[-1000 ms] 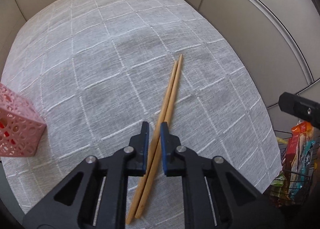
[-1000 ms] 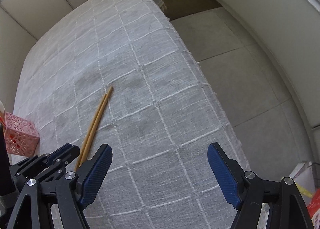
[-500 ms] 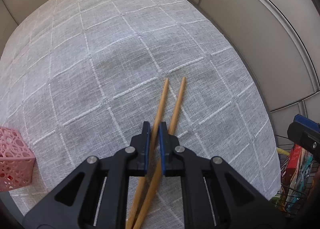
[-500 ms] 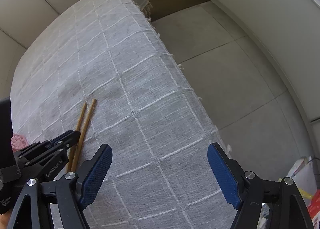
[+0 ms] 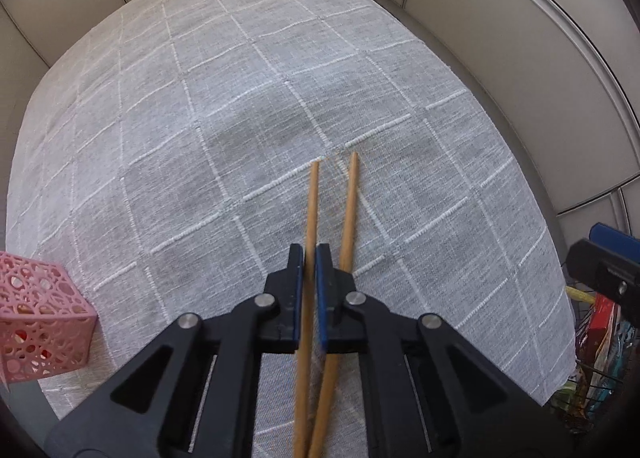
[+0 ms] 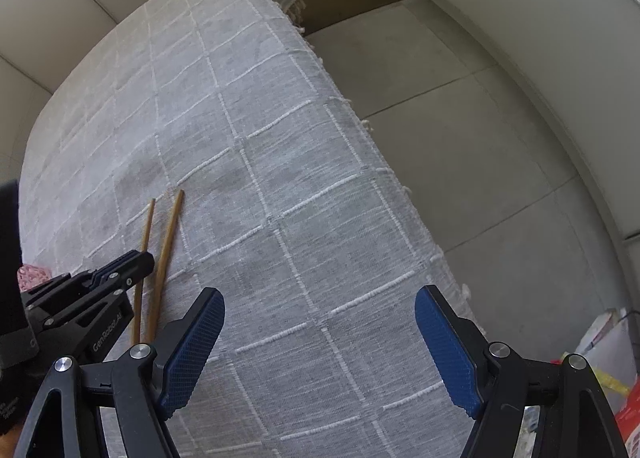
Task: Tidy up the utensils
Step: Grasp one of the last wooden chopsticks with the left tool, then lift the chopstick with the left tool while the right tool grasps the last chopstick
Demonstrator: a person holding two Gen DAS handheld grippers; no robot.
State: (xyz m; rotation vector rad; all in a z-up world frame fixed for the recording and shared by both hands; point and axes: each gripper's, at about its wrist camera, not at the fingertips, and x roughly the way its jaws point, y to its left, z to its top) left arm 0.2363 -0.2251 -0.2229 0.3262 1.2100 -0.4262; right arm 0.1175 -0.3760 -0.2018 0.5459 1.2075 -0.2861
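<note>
Wooden chopsticks (image 5: pixel 312 213), two of them, at lower centre of the left wrist view, tips spread apart toward mid-frame and shafts converging toward the bottom edge. Left stick clamped between the fingers of the left gripper (image 5: pixel 308 258), nearly closed with only the stick's width between the blue pads. Right stick (image 5: pixel 349 209) passing just outside the right finger (image 5: pixel 326 278), running under it lower down; cannot tell whether gripped or merely resting. Both lying over a grey-white checked cloth (image 5: pixel 248 97) covering the surface.

Pink lattice basket (image 5: pixel 36 318) at the lower left edge of that view, on the cloth, well apart from the sticks. Wire basket (image 5: pixel 600 358) of coloured packets at the lower right, beyond the cloth's edge. Part of the right gripper visible at the right edge, above those packets.

From the right wrist view: right gripper (image 6: pixel 320 342) spread wide at the bottom of the frame, blue pads (image 6: pixel 192 350) far apart, holding nothing, hovering over the cloth (image 6: pixel 300 238). Same chopsticks (image 6: pixel 170 234) at left of centre, left gripper (image 6: pixel 132 266) reaching in from the lower left and closed on the thinner-looking left stick. Small patch of the pink basket (image 6: pixel 34 274) at the left edge behind that gripper. Pale tiled floor (image 6: pixel 480 137) filling the right half of the frame.
</note>
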